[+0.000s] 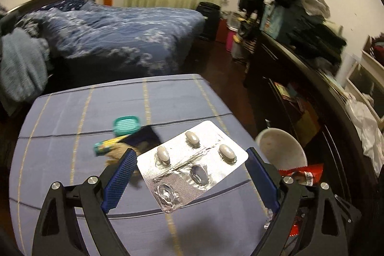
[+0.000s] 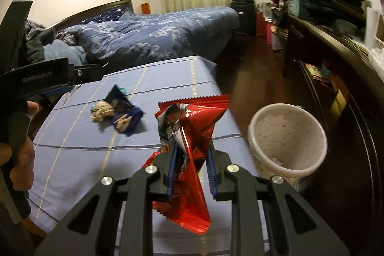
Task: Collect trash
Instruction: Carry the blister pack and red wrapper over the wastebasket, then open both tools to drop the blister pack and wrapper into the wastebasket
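My left gripper (image 1: 190, 155) is shut on a silver blister pack (image 1: 192, 174), whose edges sit against both blue pads while it hangs tilted above the blue-clothed table (image 1: 72, 112). My right gripper (image 2: 192, 148) is shut on a crumpled red snack wrapper (image 2: 192, 121), which stands up between the fingers over the table's right edge (image 2: 216, 97). That red wrapper (image 1: 304, 173) also shows at the right of the left wrist view. A white bin (image 2: 288, 140) stands on the floor right of the table, also seen as the bin (image 1: 280, 148) beyond my left gripper's right finger.
On the table lie a dark blue wrapper (image 2: 124, 116), a crumpled paper ball (image 2: 103, 110), a teal lid (image 1: 126, 125) and a small green tube (image 1: 108, 144). A bed (image 1: 120, 35) stands behind. A dark, cluttered dresser (image 1: 312, 78) runs along the right. A hand (image 2: 21, 160) holds the left gripper's handle.
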Available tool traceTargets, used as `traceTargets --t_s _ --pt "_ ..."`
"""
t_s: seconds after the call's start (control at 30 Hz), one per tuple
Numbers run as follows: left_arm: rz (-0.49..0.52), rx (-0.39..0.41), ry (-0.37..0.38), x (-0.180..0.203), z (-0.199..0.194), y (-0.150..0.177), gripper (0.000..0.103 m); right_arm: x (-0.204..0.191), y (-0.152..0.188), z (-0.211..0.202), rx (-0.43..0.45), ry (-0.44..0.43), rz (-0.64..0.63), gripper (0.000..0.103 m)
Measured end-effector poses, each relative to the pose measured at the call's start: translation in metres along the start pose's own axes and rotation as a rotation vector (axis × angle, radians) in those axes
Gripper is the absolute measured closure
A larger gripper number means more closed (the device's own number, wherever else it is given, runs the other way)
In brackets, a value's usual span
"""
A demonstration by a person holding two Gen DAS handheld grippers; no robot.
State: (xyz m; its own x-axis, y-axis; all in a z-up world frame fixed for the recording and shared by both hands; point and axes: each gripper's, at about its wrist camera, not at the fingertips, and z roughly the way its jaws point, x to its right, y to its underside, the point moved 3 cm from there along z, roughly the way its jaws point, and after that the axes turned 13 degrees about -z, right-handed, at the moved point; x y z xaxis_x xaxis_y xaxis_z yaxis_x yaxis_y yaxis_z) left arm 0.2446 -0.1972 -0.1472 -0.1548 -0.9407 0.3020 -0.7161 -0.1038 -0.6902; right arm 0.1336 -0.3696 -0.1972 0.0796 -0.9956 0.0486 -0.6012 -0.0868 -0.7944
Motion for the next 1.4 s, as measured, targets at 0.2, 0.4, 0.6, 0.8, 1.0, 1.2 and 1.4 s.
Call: traceTargets --t_s 0.2,0.4,0.6,0.8,1.0,1.2,1.4 --pt "0.084 -0.03 0.046 0.046 0.018 0.005 0.012 0.039 0.011 -0.004 -0.001 0.064 0.06 0.08" --pt "0.159 -0.059 0.088 0.09 0.039 0.01 0.012 0.078 0.026 -0.003 -0.014 0.135 0.113 0.08" --pt "0.206 -0.105 0.122 0.125 0.063 0.019 0.012 0.117 0.038 0.001 -0.031 0.2 0.177 0.08" --pt "0.247 -0.141 0.129 0.154 0.089 0.026 0.012 0.147 0.047 0.014 -0.046 0.23 0.224 0.08" --pt "0.262 -0.2 0.148 0.183 0.123 0.03 0.012 0.171 0.053 0.034 -0.071 0.254 0.272 0.08" --pt "0.278 -0.24 0.149 0.205 0.155 0.037 0.012 0.194 0.06 0.053 -0.091 0.281 0.319 0.08" --pt "0.27 -0.281 0.137 0.218 0.185 0.042 0.012 0.21 0.063 0.075 -0.116 0.301 0.341 0.08"
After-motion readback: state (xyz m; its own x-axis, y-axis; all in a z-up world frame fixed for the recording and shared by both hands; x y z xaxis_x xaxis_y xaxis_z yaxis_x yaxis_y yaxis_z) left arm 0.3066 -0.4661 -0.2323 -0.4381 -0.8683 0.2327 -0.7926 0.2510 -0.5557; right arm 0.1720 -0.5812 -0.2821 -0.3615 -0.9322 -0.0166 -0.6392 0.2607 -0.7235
